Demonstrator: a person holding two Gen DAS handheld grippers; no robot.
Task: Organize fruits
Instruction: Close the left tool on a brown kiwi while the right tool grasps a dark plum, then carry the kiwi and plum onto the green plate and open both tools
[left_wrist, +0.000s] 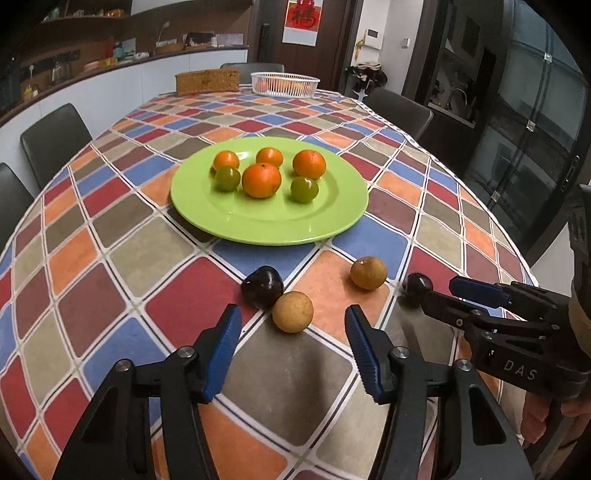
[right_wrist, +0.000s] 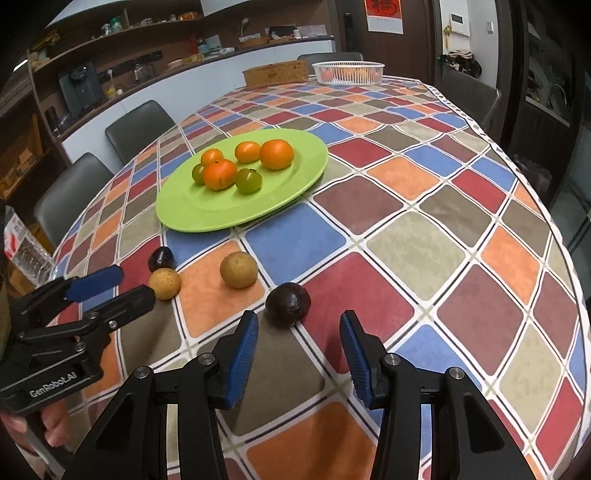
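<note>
Low over the checked cloth of the bench (left_wrist: 122, 258), both tongs point down at the loose fruit in front of a green plate (left_wrist: 269, 225). On that plate lie 4 orange fruits (left_wrist: 261, 180) and 2 green ones (left_wrist: 304, 189), grouped toward its far half. Nearer the camera, 4 more pieces lie on the cloth itself: a dark plum (left_wrist: 263, 287) touching a tan round fruit (left_wrist: 293, 311), a second tan fruit (left_wrist: 368, 272) a little to the right and apart from them, and a second dark plum (right_wrist: 288, 305) farther right again. The left tongs (left_wrist: 293, 349) stand partly apart with nothing between the blue pads (left_wrist: 223, 343); the nearer tan fruit sits just beyond the tips, roughly centred in the gap, not touched. The right tongs (right_wrist: 298, 350) are likewise partly apart and empty, the second dark plum lying just ahead of the left-hand pad, clear of both. In the left wrist view that plum is half hidden behind the tip of the right tongs. At the far end of the bench stand a white basket (left_wrist: 284, 83) with orange fruit inside and, beside it, a woven box (left_wrist: 207, 80). Dark chairs (left_wrist: 55, 142) line the left side.
</note>
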